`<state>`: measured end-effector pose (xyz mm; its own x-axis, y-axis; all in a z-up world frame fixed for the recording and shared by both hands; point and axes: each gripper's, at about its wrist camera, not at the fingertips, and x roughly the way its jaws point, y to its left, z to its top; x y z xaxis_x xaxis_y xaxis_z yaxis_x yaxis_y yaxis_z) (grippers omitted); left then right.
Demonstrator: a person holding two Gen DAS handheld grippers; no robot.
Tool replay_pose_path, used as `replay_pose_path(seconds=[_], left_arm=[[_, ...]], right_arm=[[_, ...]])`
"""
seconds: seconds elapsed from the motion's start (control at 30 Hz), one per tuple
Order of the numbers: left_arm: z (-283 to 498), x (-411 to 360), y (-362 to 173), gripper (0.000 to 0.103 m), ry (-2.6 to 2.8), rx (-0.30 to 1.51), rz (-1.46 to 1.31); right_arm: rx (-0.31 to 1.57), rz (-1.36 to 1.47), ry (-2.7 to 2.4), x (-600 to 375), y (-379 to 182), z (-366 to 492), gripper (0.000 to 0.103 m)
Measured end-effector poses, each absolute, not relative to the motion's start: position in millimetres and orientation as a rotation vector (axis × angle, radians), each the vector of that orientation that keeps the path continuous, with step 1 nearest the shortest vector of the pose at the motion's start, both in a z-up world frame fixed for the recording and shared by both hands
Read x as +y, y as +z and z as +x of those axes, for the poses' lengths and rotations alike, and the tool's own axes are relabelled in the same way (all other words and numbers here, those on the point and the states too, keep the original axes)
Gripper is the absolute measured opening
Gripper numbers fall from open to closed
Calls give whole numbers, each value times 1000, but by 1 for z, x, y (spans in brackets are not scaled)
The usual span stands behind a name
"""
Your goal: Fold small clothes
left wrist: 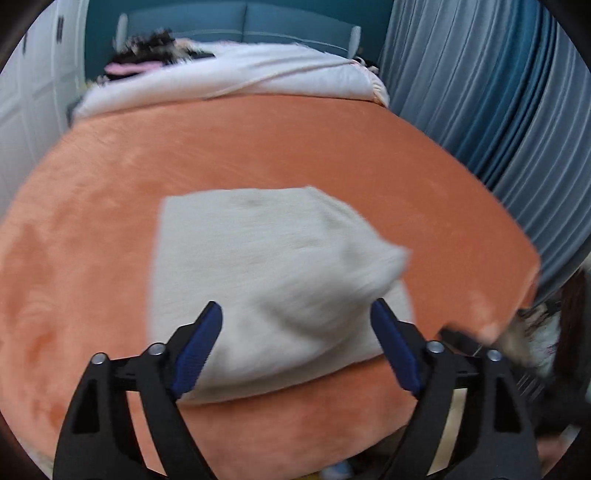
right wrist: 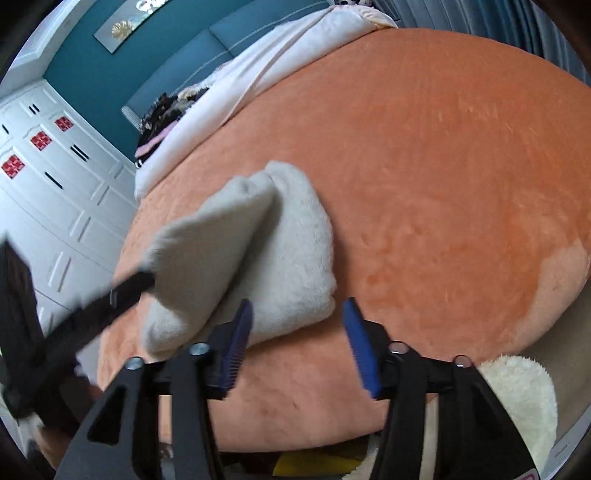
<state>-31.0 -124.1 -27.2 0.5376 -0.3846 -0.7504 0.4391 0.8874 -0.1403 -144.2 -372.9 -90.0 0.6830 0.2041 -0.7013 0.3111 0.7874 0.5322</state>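
Both grippers are up off the bed here and neither one is holding anything. The left gripper (left wrist: 295, 321) has its blue pads (left wrist: 197, 350) spread wide apart, with nothing pinched between them. From its own camera the folded grey cloth (left wrist: 266, 280) sits behind the gap, lying on the orange blanket (left wrist: 258, 147), and the pads don't appear to press on it.

The right gripper (right wrist: 297, 321) is open too, a bit narrower than the left one, blue pads (right wrist: 360, 347) clear of everything. In that view the cloth (right wrist: 291, 258) lies just past the left-hand pad, near the front edge of the bed, and the gap frames only orange blanket.

One thing worth noting: the top flap of the cloth is lifted, not lying flat (the right wrist view shows it best). A blurred black finger of the left gripper (right wrist: 129, 291) sits right at the corner of that raised flap; whether it actually touches the fabric I can't tell, there's too much motion blur. In the left view the same flap looks like a puffed-up corner pointing right.

Background stuff: white quilt (left wrist: 240, 77) bunched at the head of the bed, teal headboard (left wrist: 240, 22), blue-grey curtain (left wrist: 498, 92) on one side, white wardrobe (right wrist: 48, 192) on the other, and a fluffy cream rug (right wrist: 524, 391) down by the floor.
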Motion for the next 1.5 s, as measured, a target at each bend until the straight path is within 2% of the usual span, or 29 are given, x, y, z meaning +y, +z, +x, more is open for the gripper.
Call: replay_pose_path(seconds=[0.07,0.13,0.37,0.43,0.53,0.57,0.63,0.7,0.8,0.93,1.0,1.1,1.13,1.17,1.2,1.23,1.3,1.4,1.47,1.5], left_arm=[[-29,-103,-40,86,-415,893,134],[-23,-90,-58,86,-356,945,174],[-20,-78,-102,86,-330,1003,239],[-21,-80,-110,86,-328,1010,253],[-20,-85,-119,86,-315,1016,273],[-19,-85,-120,84,-316,1019,265],[-14,-83,-121,69,-343,1043,224],[-12,-82,-122,58,-376,1075,176],[-13,-81,-119,54,-374,1075,170],[-12,-74,-115,57,-362,1073,140],[-9,-73,-117,61,-352,1082,118],[-9,-77,-119,61,-346,1098,102],[-9,-78,-120,59,-351,1097,103],[-8,-78,-121,57,-360,1098,109],[-6,-79,-120,51,-361,1101,120],[-6,-78,-118,40,-362,1098,118],[-4,-70,-104,32,-377,1085,66],[-7,-61,-81,29,-429,1028,-1],[-11,-67,-75,28,-443,1007,21],[-11,-73,-81,28,-442,1020,39]], right_arm=[[824,737,-3,-371,-87,-126,66],[843,754,29,-366,-85,-105,73],[954,612,-17,-328,-72,-69,75],[963,592,-34,-325,-72,-73,81],[979,609,-38,-322,-70,-65,81],[985,614,-34,-322,-72,-62,81],[1012,617,-43,-323,-79,-57,82],[1044,609,-47,-320,-83,-48,81],[1038,600,-44,-322,-74,-45,78],[971,628,-28,-327,-53,-52,81],[995,607,-20,-324,-58,-46,83],[1088,528,-30,-310,-82,-30,83],[1103,508,-23,-305,-87,-25,77],[1115,470,-4,-298,-93,-20,66],[1129,428,3,-293,-93,-16,35],[1112,397,13,-289,-85,-14,32],[970,416,82,-290,-46,-23,26],[764,486,197,-306,5,-48,25],[747,476,132,-322,-8,-58,25],[809,474,71,-334,-35,-54,25]])
